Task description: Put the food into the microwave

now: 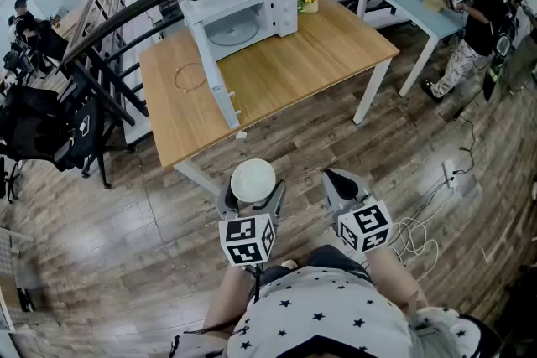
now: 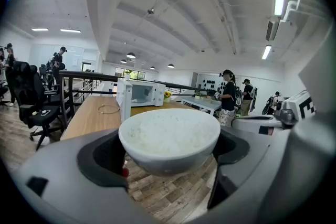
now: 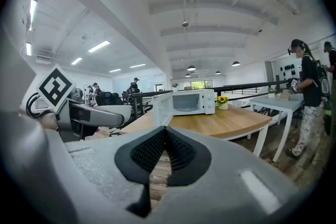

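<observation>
- The left gripper (image 1: 252,199) is clamped on a white bowl (image 1: 252,179) of rice. Its jaws stand wide and the pads press on both sides of the bowl, just under the rim.
- The right gripper (image 3: 165,144) is just beside it, on its right. Its jaws are together and nothing is between them.
- The microwave (image 1: 243,17) stands on the counter (image 1: 319,54), straight ahead of the left gripper and still well apart from it. The bowl is over the floor, not yet over the counter.
- The door (image 1: 220,88) is already open and swings out toward the left gripper, on the left of the opening. I think the step now is to carry the bowl forward.
- To do it well, the bowl should stay level, because the rice fills it almost to the rim.
- The approach should go to the right of the door's edge, and also past the thin ring (image 1: 191,77) lying on the counter.
- The bowl should come down on the glass plate (image 1: 232,31) inside before the left gripper lets go.
</observation>
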Motion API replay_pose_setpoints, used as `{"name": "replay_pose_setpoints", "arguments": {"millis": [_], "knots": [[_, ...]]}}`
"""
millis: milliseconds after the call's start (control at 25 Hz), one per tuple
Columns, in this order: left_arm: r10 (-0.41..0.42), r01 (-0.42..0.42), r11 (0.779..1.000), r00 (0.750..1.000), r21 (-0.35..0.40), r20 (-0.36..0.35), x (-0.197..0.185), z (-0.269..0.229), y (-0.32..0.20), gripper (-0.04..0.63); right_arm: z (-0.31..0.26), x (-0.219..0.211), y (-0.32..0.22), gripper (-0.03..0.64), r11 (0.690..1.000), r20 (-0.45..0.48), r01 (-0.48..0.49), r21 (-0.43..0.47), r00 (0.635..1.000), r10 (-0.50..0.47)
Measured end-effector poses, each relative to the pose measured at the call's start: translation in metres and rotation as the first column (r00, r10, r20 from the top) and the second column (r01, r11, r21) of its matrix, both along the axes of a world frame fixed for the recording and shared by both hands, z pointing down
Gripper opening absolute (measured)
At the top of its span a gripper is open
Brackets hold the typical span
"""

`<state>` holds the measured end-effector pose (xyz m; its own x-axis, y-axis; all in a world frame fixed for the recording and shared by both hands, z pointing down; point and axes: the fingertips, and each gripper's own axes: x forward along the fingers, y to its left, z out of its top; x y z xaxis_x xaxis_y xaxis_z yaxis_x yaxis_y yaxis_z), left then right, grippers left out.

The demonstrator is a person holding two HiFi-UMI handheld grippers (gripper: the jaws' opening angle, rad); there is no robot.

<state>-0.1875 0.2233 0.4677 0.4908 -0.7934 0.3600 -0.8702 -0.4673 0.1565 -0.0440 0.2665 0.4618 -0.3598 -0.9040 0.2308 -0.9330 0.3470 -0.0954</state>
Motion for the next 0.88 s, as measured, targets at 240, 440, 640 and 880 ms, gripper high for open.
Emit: {"name": "replay_pose_setpoints", "arguments": {"millis": [240,440,640,880], "knots": [[0.008,-0.008,1.000,1.000,0.003,-0.013,-0.003,-0.005,0.037,0.485,-0.004,-0.012,0.040,0.005,1.000,-0.010,0.019,0.002,1.000,-0.019],[0.026,-0.026,1.000,1.000,0.013,-0.013,-0.004,-0.008,0.050,0.485,-0.005,-0.010,0.054,0.005,1.000,-0.008,-0.014,0.020,1.000,0.014],[0.045,-0.044,0.999,0.999,0.021,-0.016,-0.011,-0.008,0.059,0.484,-0.005,-0.025,0.066,0.005,1.000,-0.013,0.001,0.028,1.000,-0.001],[0.063,-0.063,0.998,0.998,0.025,-0.020,-0.019,-0.009,0.063,0.484,-0.007,-0.037,0.071,0.006,0.999,0.012,-0.011,0.040,1.000,0.010]]}}
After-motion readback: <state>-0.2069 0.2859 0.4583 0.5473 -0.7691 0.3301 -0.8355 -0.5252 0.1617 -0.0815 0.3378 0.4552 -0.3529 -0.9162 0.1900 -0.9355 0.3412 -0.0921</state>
